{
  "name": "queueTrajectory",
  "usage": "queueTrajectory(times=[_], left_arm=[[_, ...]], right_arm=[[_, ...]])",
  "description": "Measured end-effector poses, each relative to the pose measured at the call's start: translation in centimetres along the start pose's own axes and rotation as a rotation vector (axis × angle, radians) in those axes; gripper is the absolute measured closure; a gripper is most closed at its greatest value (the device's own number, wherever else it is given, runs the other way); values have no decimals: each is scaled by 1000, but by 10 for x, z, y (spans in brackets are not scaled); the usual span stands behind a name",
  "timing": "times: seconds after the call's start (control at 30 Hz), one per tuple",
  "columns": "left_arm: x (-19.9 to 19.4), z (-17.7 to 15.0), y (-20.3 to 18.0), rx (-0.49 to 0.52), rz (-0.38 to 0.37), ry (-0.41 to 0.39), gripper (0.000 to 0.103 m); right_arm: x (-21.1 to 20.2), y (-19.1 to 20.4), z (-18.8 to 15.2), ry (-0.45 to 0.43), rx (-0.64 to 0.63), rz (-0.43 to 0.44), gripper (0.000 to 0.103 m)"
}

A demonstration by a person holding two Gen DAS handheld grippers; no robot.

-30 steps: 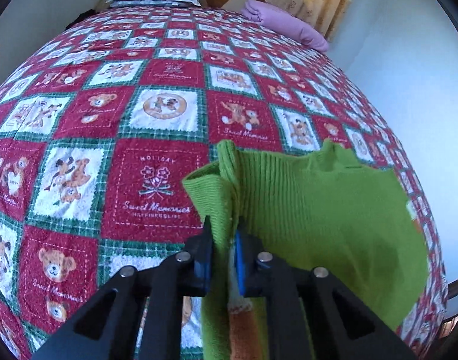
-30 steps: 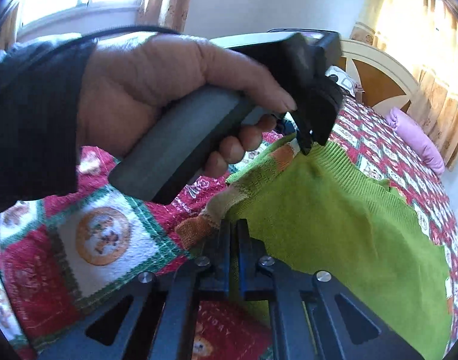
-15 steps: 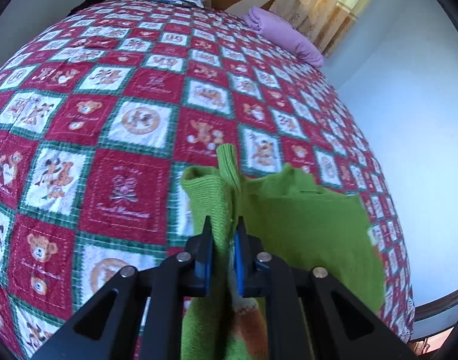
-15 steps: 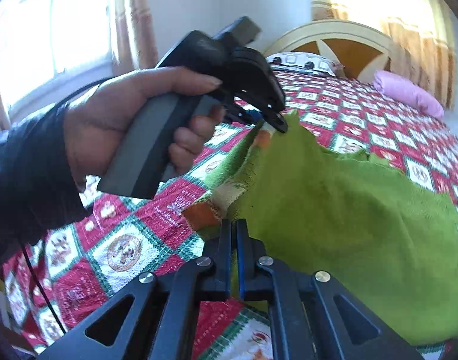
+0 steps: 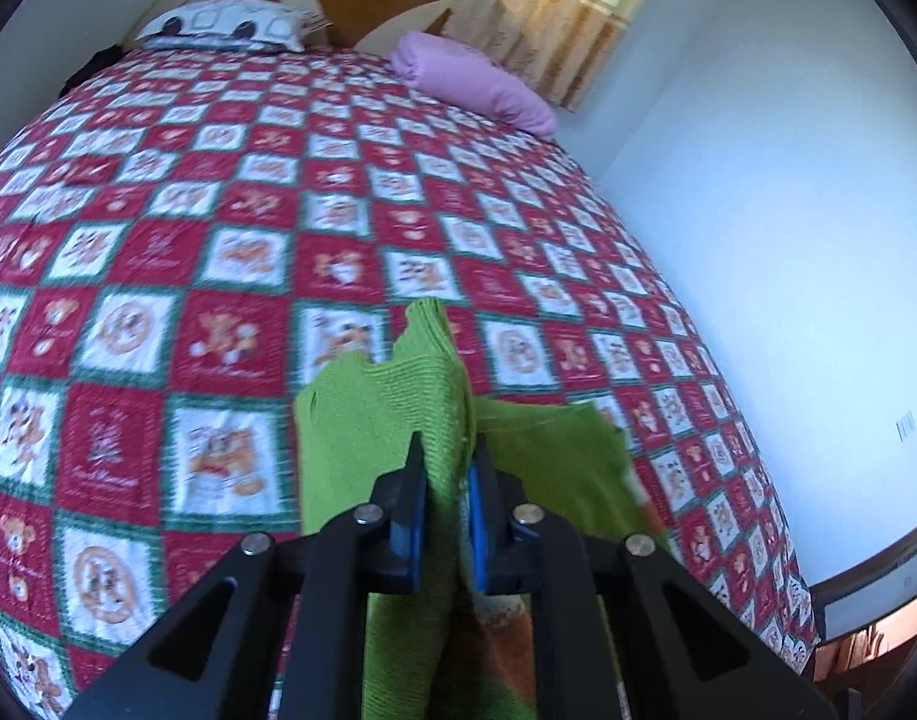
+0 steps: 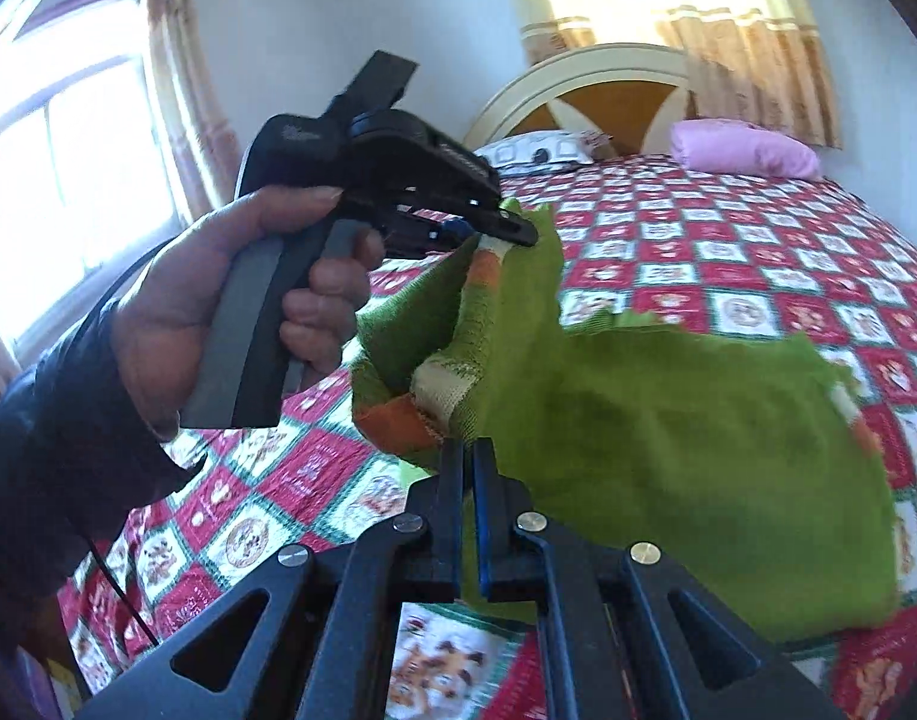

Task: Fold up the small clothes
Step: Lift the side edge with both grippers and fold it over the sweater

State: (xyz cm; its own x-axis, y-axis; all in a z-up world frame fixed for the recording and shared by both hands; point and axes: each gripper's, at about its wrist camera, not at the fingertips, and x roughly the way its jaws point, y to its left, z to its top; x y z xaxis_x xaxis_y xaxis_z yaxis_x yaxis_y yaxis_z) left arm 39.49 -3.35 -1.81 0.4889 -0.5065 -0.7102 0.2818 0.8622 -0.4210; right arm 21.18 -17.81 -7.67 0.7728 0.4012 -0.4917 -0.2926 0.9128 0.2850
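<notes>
A small green knitted sweater with orange and cream stripes hangs in the air over the bed, held by both grippers. My left gripper is shut on a bunched green edge of the sweater. In the right wrist view the left gripper shows at upper left, held in a hand, pinching the striped edge. My right gripper is shut on the sweater's lower striped edge. The cloth sags between the two grips.
A bed with a red, green and white teddy-bear quilt lies below. A patterned pillow and a pink pillow sit by the headboard. A white wall is to the right, a window to the left.
Both grippers have lifted the sweater higher off the quilt. The left gripper has risen and moved away from the right one, and the cloth now hangs between them.
</notes>
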Motion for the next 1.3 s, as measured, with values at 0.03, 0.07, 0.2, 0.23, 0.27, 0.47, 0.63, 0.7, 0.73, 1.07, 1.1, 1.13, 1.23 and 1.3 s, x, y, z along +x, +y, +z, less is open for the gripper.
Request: queueTrajectory(times=[0.03, 0.07, 0.2, 0.23, 0.27, 0.47, 0.63, 0.7, 0.73, 1.07, 1.1, 1.13, 1.23, 1.3], left_arm=[[2, 1, -6, 6, -10, 4, 91], [6, 2, -13, 14, -16, 9, 91], [19, 3, -35, 31, -38, 31, 91], [23, 3, -42, 34, -44, 39, 91], [27, 3, -48, 38, -52, 48, 91], [55, 2, -87, 71, -81, 119, 91], [82, -5, -119, 110, -83, 177, 91], [97, -10, -129, 114, -81, 203, 91], [104, -11, -133, 115, -79, 212, 91], [161, -35, -168, 117, -52, 264, 88], [156, -35, -170, 111, -73, 251, 88], [151, -35, -172, 117, -93, 237, 82], [121, -36, -178, 202, -96, 151, 47], [97, -39, -174, 246, -62, 72, 36]], right_arm=[[-5, -7, 1, -6, 18, -3, 101], [-10, -14, 2, -11, 38, -7, 101], [-28, -40, 1, -22, 95, -26, 101], [-31, -46, 0, -23, 110, -31, 101], [-35, -53, 0, -23, 125, -38, 101], [-54, -83, -11, -25, 189, -69, 101], [-66, -113, -25, -23, 262, -87, 102], [-69, -127, -32, -20, 300, -96, 102], [-71, -132, -35, -18, 316, -98, 102], [-75, -187, -69, 13, 473, -177, 101], [-76, -191, -73, 23, 478, -211, 102], [-80, -193, -77, 21, 484, -238, 102], [-98, -202, -82, -26, 521, -290, 100], [-106, -196, -73, -59, 478, -303, 83]])
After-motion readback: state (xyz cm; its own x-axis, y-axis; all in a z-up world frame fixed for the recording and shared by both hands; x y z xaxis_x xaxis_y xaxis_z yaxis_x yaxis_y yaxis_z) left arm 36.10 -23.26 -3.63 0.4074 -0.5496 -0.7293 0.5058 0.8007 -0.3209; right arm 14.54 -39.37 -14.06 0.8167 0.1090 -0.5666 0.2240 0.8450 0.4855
